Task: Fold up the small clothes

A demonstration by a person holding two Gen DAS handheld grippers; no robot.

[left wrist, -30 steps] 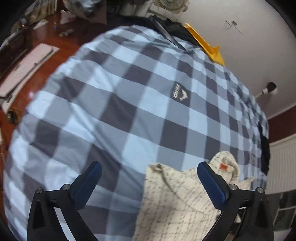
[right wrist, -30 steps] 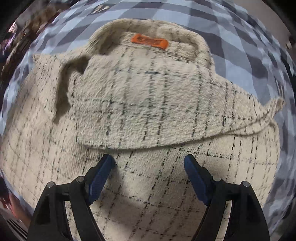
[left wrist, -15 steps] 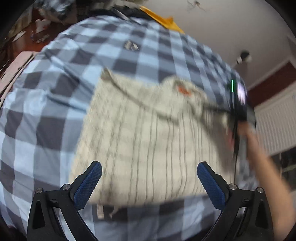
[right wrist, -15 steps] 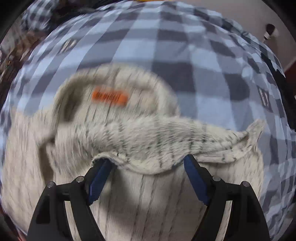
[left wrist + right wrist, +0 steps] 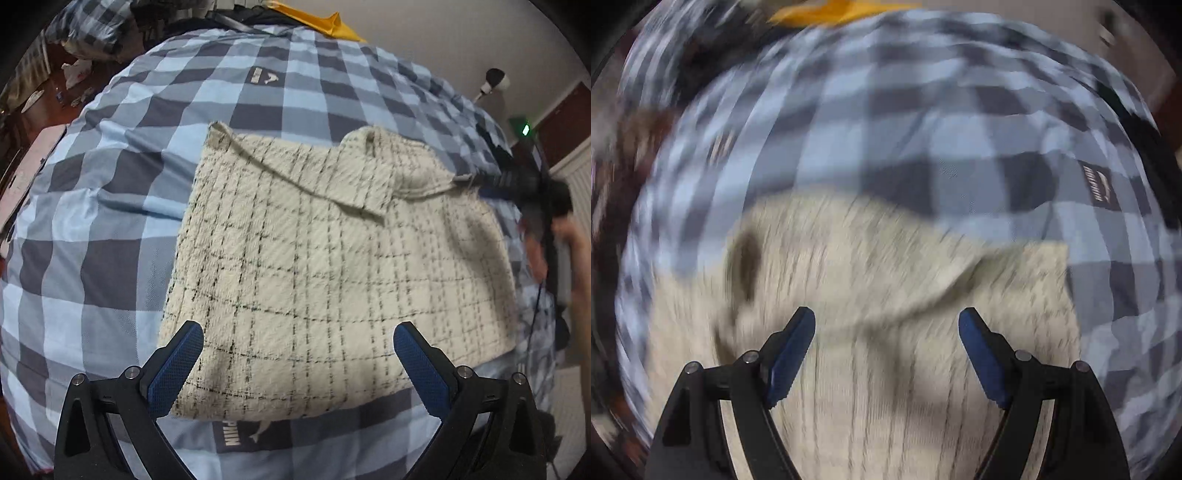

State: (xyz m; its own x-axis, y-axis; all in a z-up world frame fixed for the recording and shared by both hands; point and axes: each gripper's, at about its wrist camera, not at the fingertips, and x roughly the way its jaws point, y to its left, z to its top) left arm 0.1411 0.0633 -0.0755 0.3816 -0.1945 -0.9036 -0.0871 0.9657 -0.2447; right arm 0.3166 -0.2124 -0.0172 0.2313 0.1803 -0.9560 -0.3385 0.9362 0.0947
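A cream garment [image 5: 332,258] with thin black checks lies flat on a blue and grey checked bedspread [image 5: 110,221]. One sleeve is folded across its chest, below the collar. My left gripper [image 5: 299,350] is open above the garment's near hem, nothing between its fingers. The right wrist view is blurred: my right gripper [image 5: 886,325] is open above the garment [image 5: 886,406], gripping nothing. In the left wrist view the right tool's black body [image 5: 517,182] hovers by the garment's far right corner, held by a hand [image 5: 576,251].
The bedspread [image 5: 923,129] reaches well beyond the garment on the left and far sides. A yellow object [image 5: 325,22] lies at the bed's far edge. Clutter covers the red floor [image 5: 37,92] to the left. A pale wall with a small round fitting [image 5: 495,79] stands behind.
The left gripper has swung from bare bedspread to over the garment's hem. The right gripper has lifted and drawn back, so the garment looks smaller and its orange label is out of sight.
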